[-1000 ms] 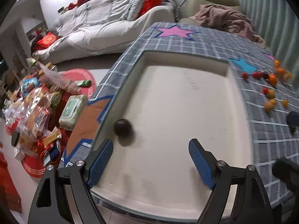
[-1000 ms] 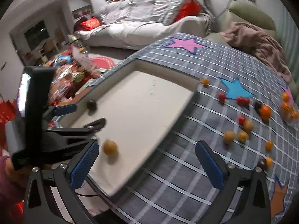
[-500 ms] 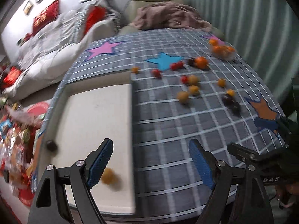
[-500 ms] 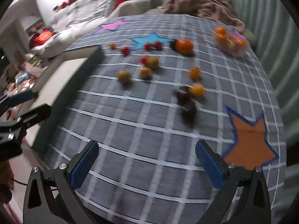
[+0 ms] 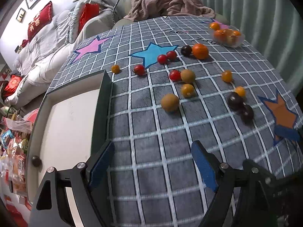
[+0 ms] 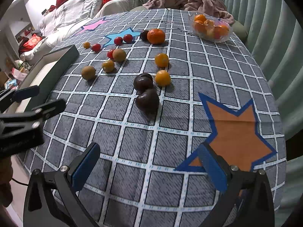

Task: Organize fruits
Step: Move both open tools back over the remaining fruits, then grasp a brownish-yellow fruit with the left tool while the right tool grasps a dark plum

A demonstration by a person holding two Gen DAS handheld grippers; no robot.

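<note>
Several small fruits lie loose on the grey checked cloth: red tomatoes [image 5: 162,58], yellow-brown fruits [image 5: 170,102], small oranges [image 6: 162,77], a large orange [image 6: 156,36] and two dark plums [image 6: 147,100]. A white tray [image 5: 68,124] at the left holds one dark fruit [image 5: 36,161]. My left gripper [image 5: 152,162] is open and empty above the cloth beside the tray's wall. My right gripper [image 6: 147,167] is open and empty, short of the plums. The left gripper also shows at the right wrist view's left edge [image 6: 36,102].
A clear bowl of oranges [image 6: 211,28] stands at the table's far right. A brown blanket [image 5: 170,3] lies on the chair behind. A sofa [image 5: 49,37] and a pile of snack packets [image 5: 13,147] on the floor are to the left.
Both grippers have swung right, from over the tray to over the cloth with the loose fruits. Both stay open and empty. An orange fruit seen in the tray earlier is out of view.
</note>
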